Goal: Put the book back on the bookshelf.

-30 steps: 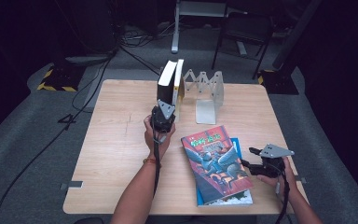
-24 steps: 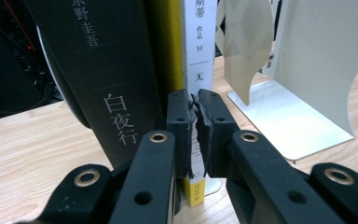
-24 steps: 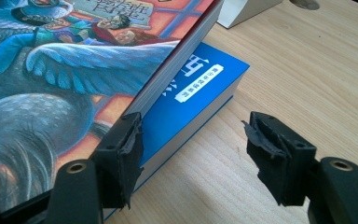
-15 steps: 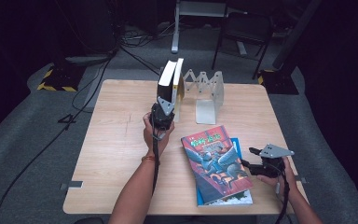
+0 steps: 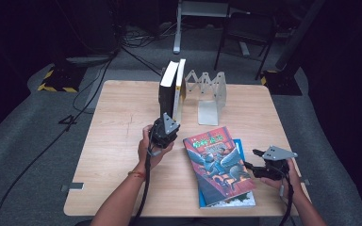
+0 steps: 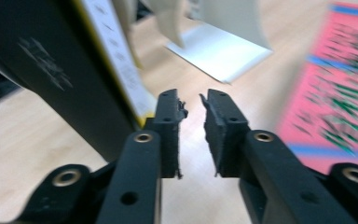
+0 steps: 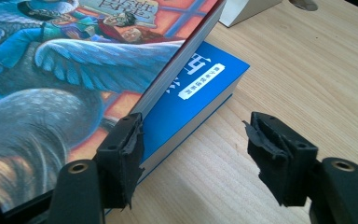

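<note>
Two upright books, one black-covered (image 5: 166, 94) and one with a yellow-edged white cover (image 5: 181, 92), are standing side by side at the back of the light wooden table (image 5: 118, 136), just beside one white folding metal bookend (image 5: 209, 94). My left gripper (image 6: 193, 100) is hovering just in front of them, its jaws having just been opening to a narrow gap, nothing between them. Two more books are lying stacked near me: a red illustrated one (image 5: 219, 162) over a blue one (image 7: 191, 93). My right gripper (image 7: 193, 135) is resting beside them, jaws half apart, gripping nothing.
</note>
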